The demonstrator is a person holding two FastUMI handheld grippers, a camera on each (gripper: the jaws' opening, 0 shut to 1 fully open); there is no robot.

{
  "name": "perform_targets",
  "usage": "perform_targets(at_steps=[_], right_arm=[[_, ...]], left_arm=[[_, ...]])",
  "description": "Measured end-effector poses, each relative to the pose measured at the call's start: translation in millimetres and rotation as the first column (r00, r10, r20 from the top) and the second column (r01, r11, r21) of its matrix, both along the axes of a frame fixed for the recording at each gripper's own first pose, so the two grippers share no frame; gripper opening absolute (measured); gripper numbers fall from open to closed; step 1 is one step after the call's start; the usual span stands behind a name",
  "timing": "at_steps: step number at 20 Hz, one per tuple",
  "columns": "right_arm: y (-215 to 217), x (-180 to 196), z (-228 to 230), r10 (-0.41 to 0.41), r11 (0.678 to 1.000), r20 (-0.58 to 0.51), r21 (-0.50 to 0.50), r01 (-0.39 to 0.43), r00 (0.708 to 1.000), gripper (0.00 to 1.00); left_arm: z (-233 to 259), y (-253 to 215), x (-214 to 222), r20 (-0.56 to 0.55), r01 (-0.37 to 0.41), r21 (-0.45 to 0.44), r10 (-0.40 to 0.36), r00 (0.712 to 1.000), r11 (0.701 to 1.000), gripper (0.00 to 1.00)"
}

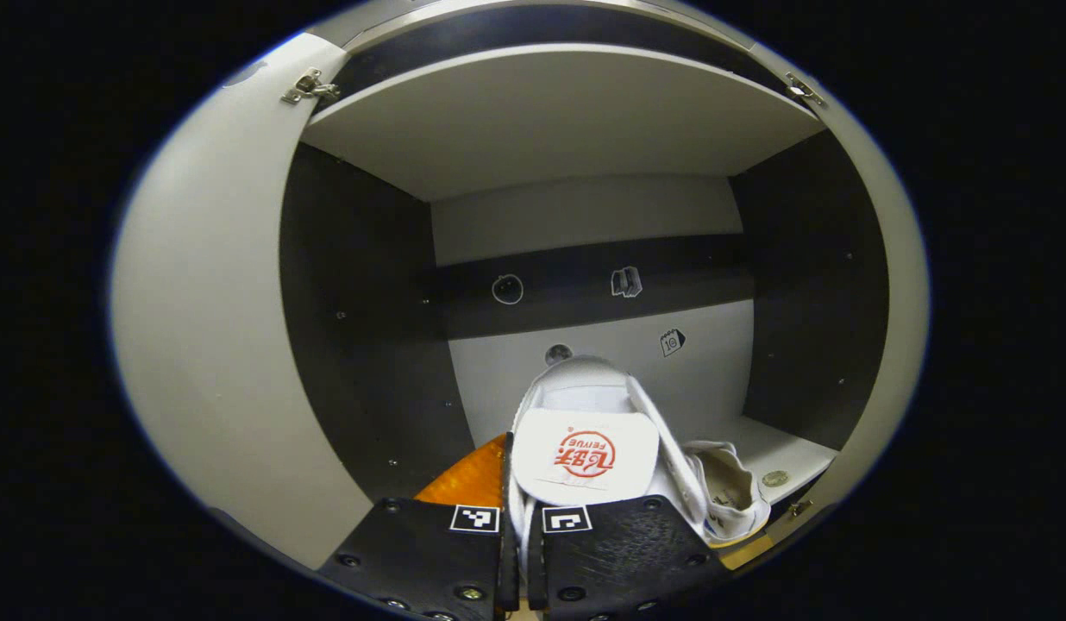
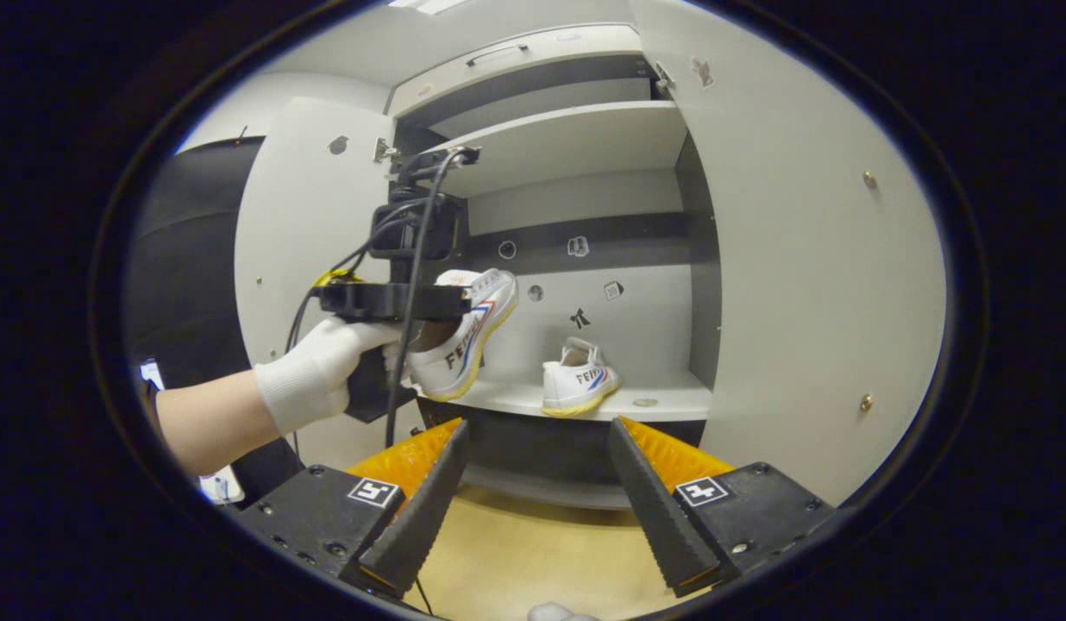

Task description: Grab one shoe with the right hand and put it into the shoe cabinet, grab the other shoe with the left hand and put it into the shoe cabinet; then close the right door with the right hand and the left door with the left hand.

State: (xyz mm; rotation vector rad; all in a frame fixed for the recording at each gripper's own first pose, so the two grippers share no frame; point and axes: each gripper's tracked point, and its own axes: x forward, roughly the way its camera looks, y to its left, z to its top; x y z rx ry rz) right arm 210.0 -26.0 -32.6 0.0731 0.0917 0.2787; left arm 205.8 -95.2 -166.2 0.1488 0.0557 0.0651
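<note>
The shoe cabinet [image 2: 585, 129] is standing open ahead of both grippers, its right door [image 2: 809, 259] swung wide to the right of the right gripper's jaws and its left door [image 1: 205, 345] folding back on the left of the left gripper's jaws. That leaves the whole mouth of the lower compartment free — probably why the doors are being left until last.

The left gripper [image 1: 520, 552] is carrying the second shoe [image 1: 585, 431] into that compartment, its jaws clenched on the shoe's heel end so the toe is pointing forward, away from the fingers, toward the back wall. In the right gripper view the shoe is hanging above the front edge of the lower shelf [image 2: 671, 401], tilted toe-up, with a gloved hand [image 2: 313, 379] holding the tool. The first shoe [image 2: 578, 379] is already sitting on that shelf, ahead of the right gripper's jaws (and just right of the left gripper's).

The right gripper [image 2: 537, 492] is waiting back from the cabinet, jaws spread apart and gripping nothing. Bare shelf is lying beside the first shoe — room enough, it seems, to set the second down.
</note>
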Motion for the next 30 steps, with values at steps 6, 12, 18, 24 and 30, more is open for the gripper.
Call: perform_targets(at_steps=[6, 12, 18, 24, 30], right_arm=[[-4, -2, -13, -0.010, 1.000, -0.048, -0.004, 0.010, 0.999, 1.00], [-18, -5, -26, -0.038, 0.999, -0.081, -0.017, 0.037, 0.996, 1.00], [-23, -6, -22, -0.049, 0.999, -0.081, -0.002, 0.049, 0.996, 1.00], [-22, -8, -18, -0.054, 0.999, -0.073, -0.002, 0.054, 0.996, 1.00], [-24, -17, -3, -0.089, 0.996, -0.025, 0.003, 0.089, 0.996, 1.00]], left_arm=[[-16, 2, -3, -0.188, 0.010, -0.004, -0.011, 0.982, 1.000, 0.04], [-37, -2, -23, -0.400, -0.005, -0.030, -0.007, 0.917, 1.000, 0.05], [-44, -1, -22, -0.413, 0.040, -0.069, -0.065, 0.908, 0.997, 0.24], [4, 10, -36, -0.278, 0.044, -0.095, -0.069, 0.958, 0.995, 0.94], [55, 5, -77, -0.125, 0.071, -0.090, -0.082, 0.989, 0.993, 0.97]])
